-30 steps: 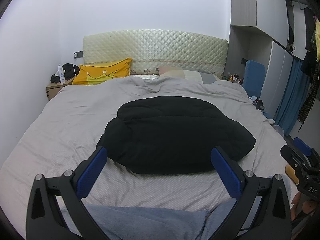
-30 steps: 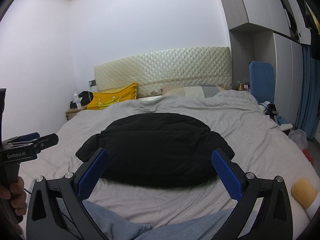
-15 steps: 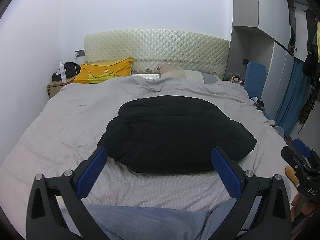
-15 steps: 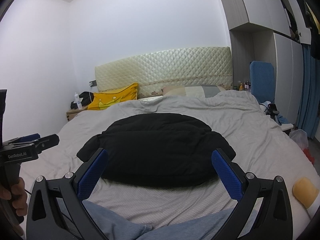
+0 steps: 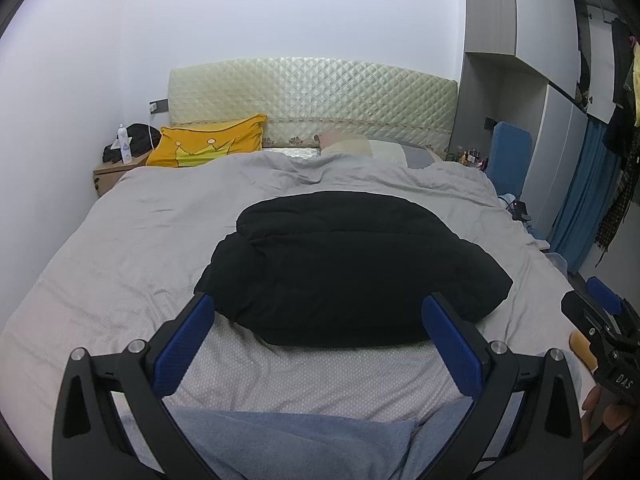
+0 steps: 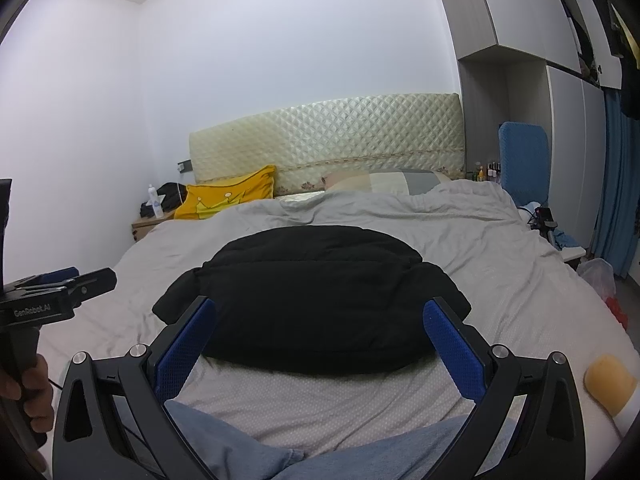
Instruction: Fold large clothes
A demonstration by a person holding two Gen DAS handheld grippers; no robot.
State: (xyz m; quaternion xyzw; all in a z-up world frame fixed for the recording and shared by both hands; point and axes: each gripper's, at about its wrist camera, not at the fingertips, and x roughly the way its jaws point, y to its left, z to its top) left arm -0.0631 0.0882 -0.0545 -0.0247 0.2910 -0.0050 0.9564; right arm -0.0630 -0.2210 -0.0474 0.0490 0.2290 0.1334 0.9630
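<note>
At the far left, a small wooden bedside cabinet (image 5: 105, 174) carries a white plastic bottle (image 5: 124, 145) and a dark heap of cloth, out of the way of the work. Beside it a yellow crown-printed pillow (image 5: 208, 151) leans on the cream diamond-quilted headboard (image 5: 312, 104), leaving the middle of the bed free.

The left tool (image 5: 318, 322) hangs above the foot of the bed with its blue textured pads spread wide, holding nothing. Ahead of both tools, the puffy black quilted jacket (image 5: 348, 268) lies in the centre of the grey wrinkled duvet (image 5: 132, 240), apparently already folded into a thick rounded bundle with soft stitched ridges across its top. It probably sits there because that is within reach from the bed's foot. Its bulk suggests padding that springs back, so folds may loosen.

The right tool (image 6: 320, 322) is likewise spread wide and empty, short of the jacket's near edge. To the right stand a blue upholstered chair (image 6: 522, 160) and blue curtain (image 6: 618, 188).
</note>
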